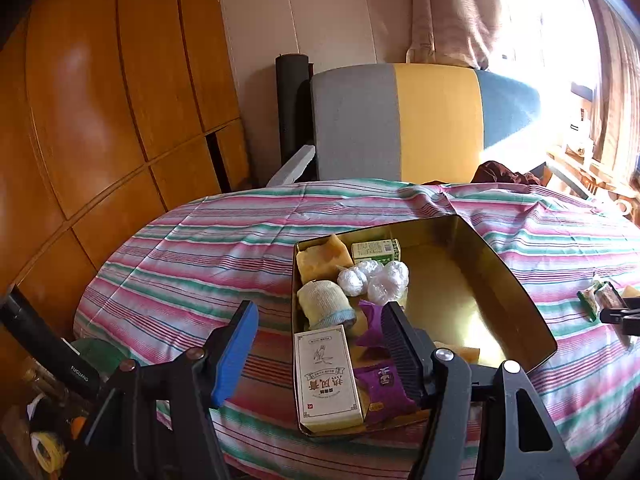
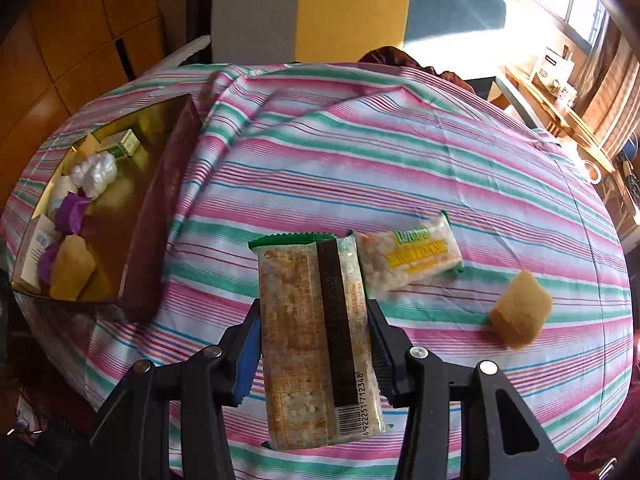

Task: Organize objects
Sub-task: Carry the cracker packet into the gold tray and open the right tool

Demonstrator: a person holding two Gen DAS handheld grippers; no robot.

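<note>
A gold tin box (image 1: 516,284) sits on the striped tablecloth and holds a white carton (image 1: 326,378), purple packets (image 1: 382,390), a rolled cloth (image 1: 325,305), white plastic balls (image 1: 374,280), yellow sponges (image 1: 322,258) and a green carton (image 1: 376,250). My left gripper (image 1: 320,352) is open above the box's near end. My right gripper (image 2: 314,344) is shut on a long rice-cracker packet (image 2: 316,340), held above the cloth to the right of the box (image 2: 160,208). A second snack packet (image 2: 412,258) and a yellow sponge (image 2: 520,308) lie on the cloth beyond.
A grey, yellow and blue chair (image 1: 400,120) stands behind the table. Wooden cabinets (image 1: 100,100) are at the left. A window and shelf clutter (image 2: 560,76) are at the right. Striped cloth (image 2: 400,160) covers the round table.
</note>
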